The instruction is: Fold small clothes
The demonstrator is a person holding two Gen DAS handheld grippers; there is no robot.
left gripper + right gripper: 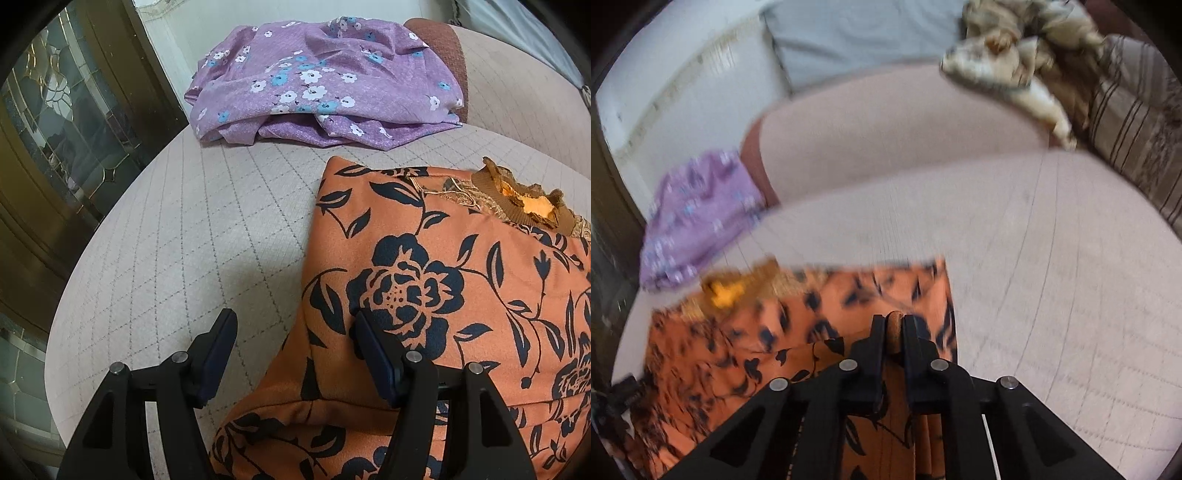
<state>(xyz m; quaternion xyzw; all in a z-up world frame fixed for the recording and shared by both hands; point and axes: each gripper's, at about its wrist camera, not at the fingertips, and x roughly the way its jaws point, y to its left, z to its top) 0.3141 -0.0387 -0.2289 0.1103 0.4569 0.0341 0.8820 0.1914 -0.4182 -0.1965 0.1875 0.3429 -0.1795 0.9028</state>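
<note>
Right gripper: the black two-finger right gripper (894,321) has its jaws drawn nearly together, pinching a small bunched fold of the orange floral-print fabric top with dark navy flowers (798,332); a nub of orange cloth shows in the narrow gap between the pads
Left gripper: the black left gripper (293,341) stands wide apart and holds nothing; its right finger (373,354) lies against or just over the top's left edge, its left finger (218,350) over bare cushion
Garment's place: the orange top lies mostly flat on the pale beige grid-stitched sofa cushion (207,229), its frilled brown knitted collar (524,199) at the far side, one folded-under edge running down the left
Step in hand: judging by the pinch and the blur in the right wrist view, a fold of the orange top is under way, the right side carrying cloth while the left waits
Next move calls for: the left jaws closing on the near left edge, so both sides travel evenly and the fold lands square
Further out: a purple fabric garment with white and blue blossoms (321,77) lies roughly folded at the cushion's far end, well apart; a crumpled beige-gold patterned cloth (1015,55) sits against the backrest, beside a brown-striped cushion (1134,114)
</note>
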